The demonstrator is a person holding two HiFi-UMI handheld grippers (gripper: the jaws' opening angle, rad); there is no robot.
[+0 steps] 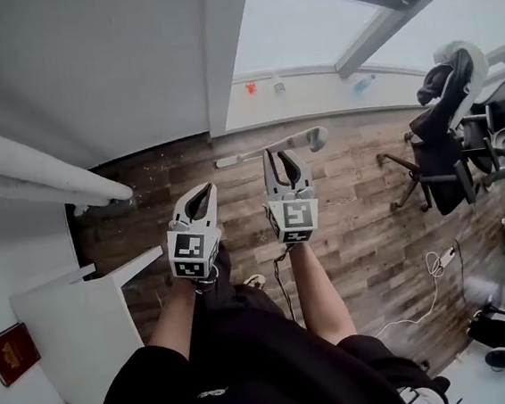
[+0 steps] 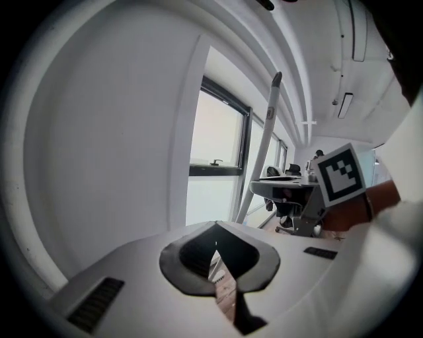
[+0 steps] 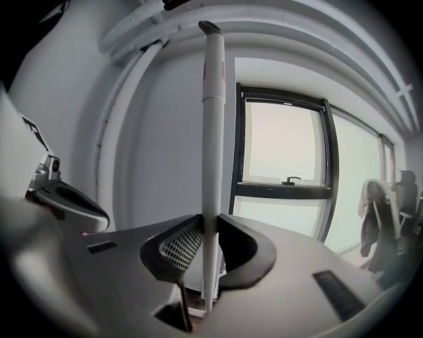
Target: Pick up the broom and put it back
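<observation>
Wood-plank floor (image 1: 363, 230) is showing below, partly hidden by the person's dark clothing. Broom (image 3: 213, 132), a slim smooth white pole, is standing upright in the right tool (image 3: 210, 224), whose mesh-textured pads are pinching it; its lower end is cut off. Left tool (image 2: 215, 228) is hovering pressed together, holding nothing.

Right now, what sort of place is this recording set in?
Most likely an office: wheeled swivel chairs stand on a wood-plank floor beside a run of large windows.
</observation>
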